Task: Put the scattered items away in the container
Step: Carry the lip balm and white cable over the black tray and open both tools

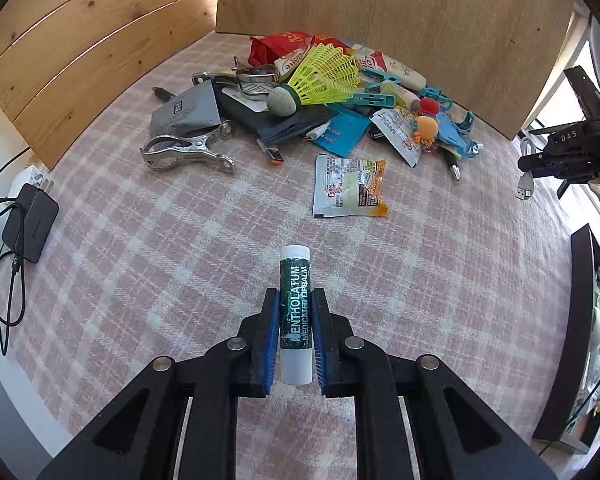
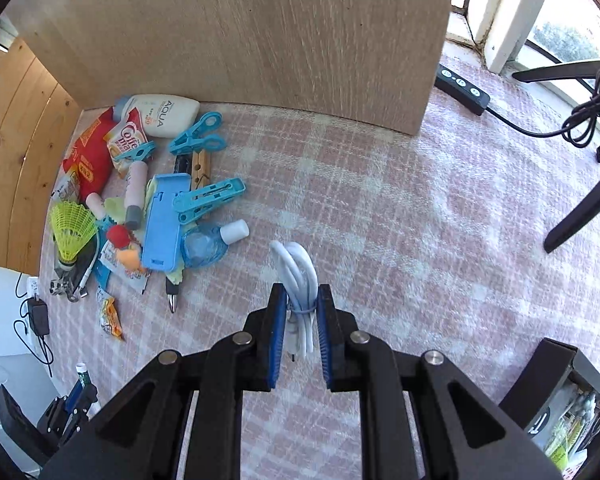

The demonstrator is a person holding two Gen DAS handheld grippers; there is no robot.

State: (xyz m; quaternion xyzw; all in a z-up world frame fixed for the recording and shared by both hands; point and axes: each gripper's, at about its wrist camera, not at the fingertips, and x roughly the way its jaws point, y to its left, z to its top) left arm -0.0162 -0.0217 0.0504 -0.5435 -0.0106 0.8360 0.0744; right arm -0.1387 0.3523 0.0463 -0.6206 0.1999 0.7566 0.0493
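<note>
My left gripper (image 1: pixel 296 300) is shut on a green and white Mentholatum lip balm tube (image 1: pixel 295 312), held over the pink checked cloth. My right gripper (image 2: pixel 300 296) is shut on a coiled white USB cable (image 2: pixel 298 280), also above the cloth; it shows at the right edge of the left wrist view (image 1: pixel 560 160) with the cable's plug (image 1: pixel 525 188) hanging. A pile of scattered items lies by the wooden boards: yellow shuttlecock (image 1: pixel 324 76), metal clamp (image 1: pixel 188 148), Coffee-mate sachet (image 1: pixel 350 186), blue clips (image 2: pixel 208 198), Aqua bottle (image 2: pixel 162 114). No container is visible.
Wooden boards (image 1: pixel 400 20) stand behind the pile. A black charger with cable (image 1: pixel 30 222) lies on a white power strip at the left. A black control box (image 2: pixel 462 88), cord and chair legs (image 2: pixel 580 216) are at the right.
</note>
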